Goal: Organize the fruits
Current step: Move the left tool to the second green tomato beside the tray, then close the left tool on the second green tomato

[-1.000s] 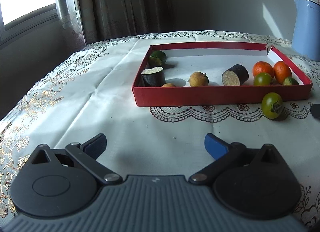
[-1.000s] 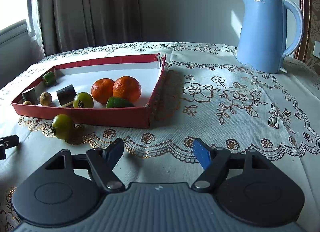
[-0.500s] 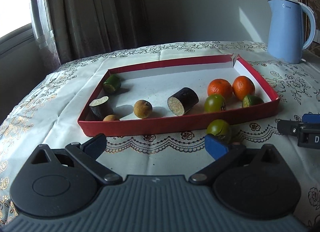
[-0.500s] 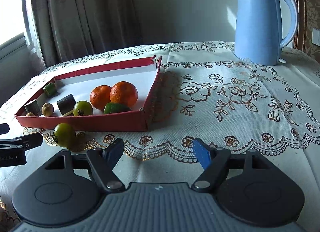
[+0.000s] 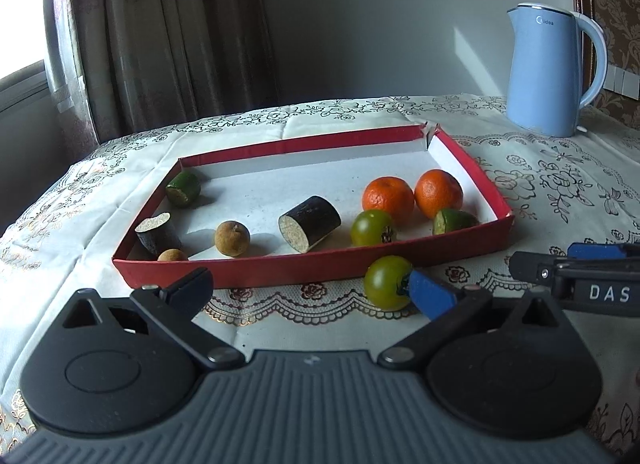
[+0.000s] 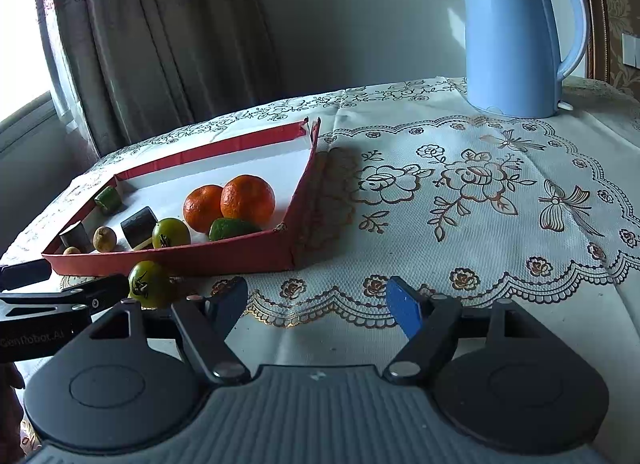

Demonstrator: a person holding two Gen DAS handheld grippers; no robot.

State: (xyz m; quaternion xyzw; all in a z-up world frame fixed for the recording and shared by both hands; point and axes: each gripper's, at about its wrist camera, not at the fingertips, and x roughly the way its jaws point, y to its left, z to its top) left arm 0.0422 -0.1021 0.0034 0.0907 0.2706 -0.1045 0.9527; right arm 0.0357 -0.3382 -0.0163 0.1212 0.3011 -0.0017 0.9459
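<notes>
- L gripper (image 5: 308, 284): jaws wide apart, nothing held.
- R gripper (image 6: 320, 300): jaws wide apart, nothing held.
- Green tomato (image 5: 387, 282) lay on tablecloth (image 6: 480, 223), just outside red tray (image 5: 304, 270) front wall, nr right corner.

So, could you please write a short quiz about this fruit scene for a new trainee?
1. True or false: the green tomato nearest the left gripper lies inside the red tray.
2. How many tangerines are in the tray?
3. Which stands past the tray's far right corner? A) blue kettle B) glass bottle C) metal pot

Key:
1. False: it lies on the tablecloth, outside the front wall.
2. Two.
3. A
</notes>
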